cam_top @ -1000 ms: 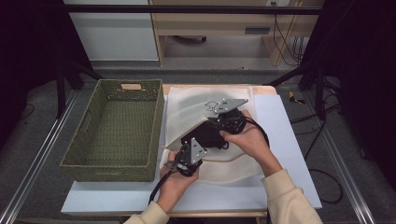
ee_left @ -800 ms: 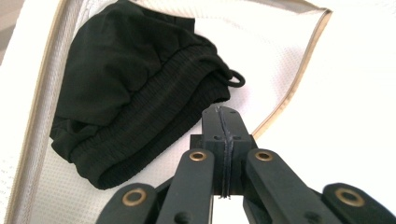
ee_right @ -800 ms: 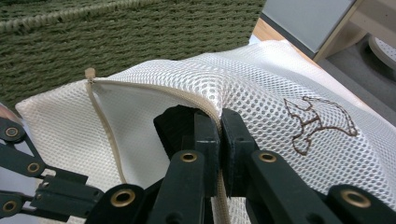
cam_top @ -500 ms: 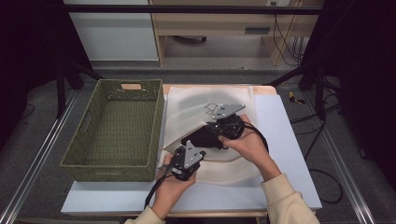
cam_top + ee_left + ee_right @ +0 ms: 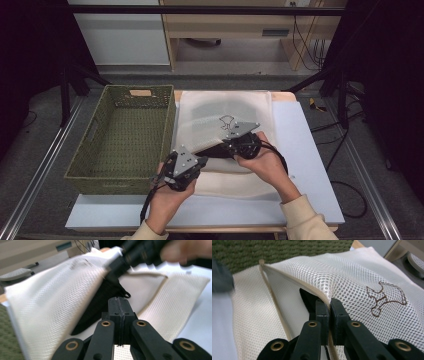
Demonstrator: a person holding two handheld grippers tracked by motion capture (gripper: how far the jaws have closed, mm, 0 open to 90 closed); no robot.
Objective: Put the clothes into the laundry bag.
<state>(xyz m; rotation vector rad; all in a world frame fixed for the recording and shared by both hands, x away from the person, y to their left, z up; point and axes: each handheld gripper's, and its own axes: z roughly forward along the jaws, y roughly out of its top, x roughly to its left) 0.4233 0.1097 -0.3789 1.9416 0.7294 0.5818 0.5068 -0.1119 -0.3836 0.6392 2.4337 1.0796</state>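
High view: mesh laundry bag [image 5: 225, 120] flat on the worktop [image 5: 310, 150] beside a green basket [image 5: 120, 135], a black garment [image 5: 100, 302] half inside its zip opening. Soft, light, floppy, sagging wherever unsupported; best taken at the stiffer zipper edge [image 5: 272, 297]. Right gripper [image 5: 329, 305] clenched on that upper zip hem, lifting it. Left gripper [image 5: 119, 304] clenched, jaws pressed together, nothing visibly between them, just short of the garment.

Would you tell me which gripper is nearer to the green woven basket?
Left. The left gripper sits just off the green woven basket's near right corner; the right gripper holds the mesh laundry bag farther right.
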